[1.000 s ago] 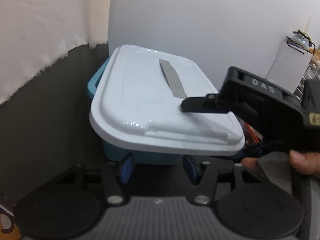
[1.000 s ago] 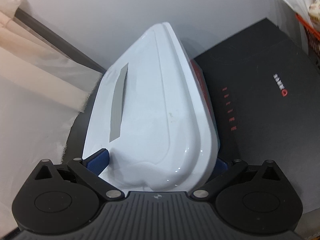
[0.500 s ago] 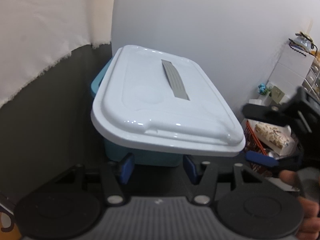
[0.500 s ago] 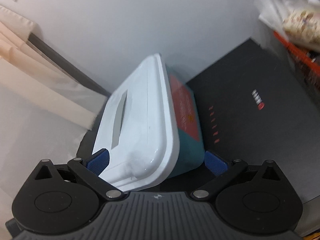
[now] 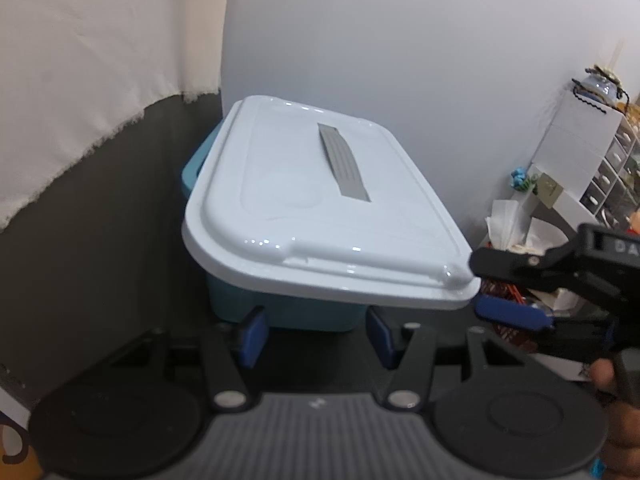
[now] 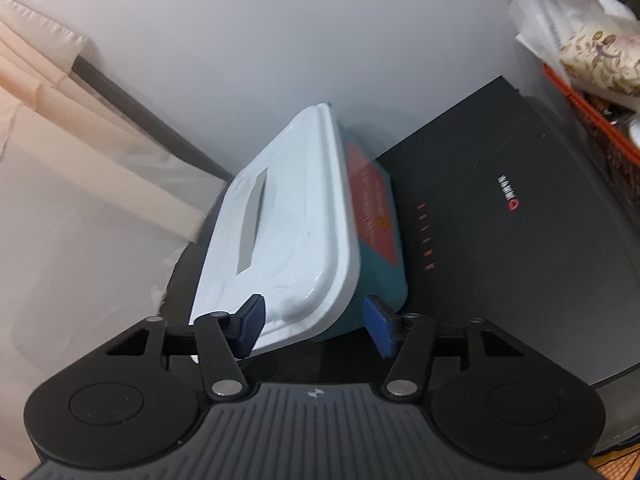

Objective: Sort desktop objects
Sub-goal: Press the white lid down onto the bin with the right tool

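my right gripper [image 6: 316, 330] let go of lid [image 6: 288, 240], backed off, jaws narrowed, lid now flat on box [image 5: 280, 312]

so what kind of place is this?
Probably a cluttered home or office desk corner: a white-lidded teal plastic storage box against a wall, a white drawer organiser, a crumpled tissue pack.

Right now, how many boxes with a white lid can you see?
1. The teal box with the white lid sits against the wall, beside the flat black box. The lid hides whatever is inside.
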A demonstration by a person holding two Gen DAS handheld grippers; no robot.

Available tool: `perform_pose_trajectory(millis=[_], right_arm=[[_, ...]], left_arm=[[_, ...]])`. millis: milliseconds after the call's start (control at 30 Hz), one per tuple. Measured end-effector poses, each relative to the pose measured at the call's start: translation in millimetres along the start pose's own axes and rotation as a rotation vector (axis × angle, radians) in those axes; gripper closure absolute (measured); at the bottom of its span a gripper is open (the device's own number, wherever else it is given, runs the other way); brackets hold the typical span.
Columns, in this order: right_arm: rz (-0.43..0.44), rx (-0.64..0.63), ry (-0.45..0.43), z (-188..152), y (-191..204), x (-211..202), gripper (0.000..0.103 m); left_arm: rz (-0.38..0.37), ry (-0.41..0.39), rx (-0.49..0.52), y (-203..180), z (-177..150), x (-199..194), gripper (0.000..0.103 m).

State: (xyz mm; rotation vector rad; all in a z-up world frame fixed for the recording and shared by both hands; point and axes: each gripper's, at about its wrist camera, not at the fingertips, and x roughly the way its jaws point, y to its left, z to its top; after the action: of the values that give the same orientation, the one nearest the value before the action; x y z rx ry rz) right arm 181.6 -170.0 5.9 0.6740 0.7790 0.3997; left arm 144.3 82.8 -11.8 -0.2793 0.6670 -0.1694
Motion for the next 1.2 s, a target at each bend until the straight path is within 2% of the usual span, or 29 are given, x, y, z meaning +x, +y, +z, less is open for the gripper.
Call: perform_pose_trajectory(millis=[167, 667, 900, 1100, 1200], right_arm=[[-0.006, -0.001, 0.006, -1, 4, 7, 0.07], [-0.033, -0.006, -0.043, 19, 7, 28, 0.07], [-0.042, -0.007, -0.06, 30, 10, 36, 0.07], [-0.035, -0.004, -0.063, 37, 11, 40, 0.07], [-0.001, 0.009, -0.079, 36, 10, 36, 0.07]], left_arm=[[-0.005, -0.006, -0.006, 0, 1, 2, 0.046], [-0.007, -0.049, -0.043, 1, 7, 11, 0.046], [-0.008, -0.04, -0.038, -2, 2, 13, 0.046], [-0.007, -0.033, -0.029, -5, -2, 14, 0.046], [-0.005, -0.034, -0.034, -5, -4, 13, 0.046]])
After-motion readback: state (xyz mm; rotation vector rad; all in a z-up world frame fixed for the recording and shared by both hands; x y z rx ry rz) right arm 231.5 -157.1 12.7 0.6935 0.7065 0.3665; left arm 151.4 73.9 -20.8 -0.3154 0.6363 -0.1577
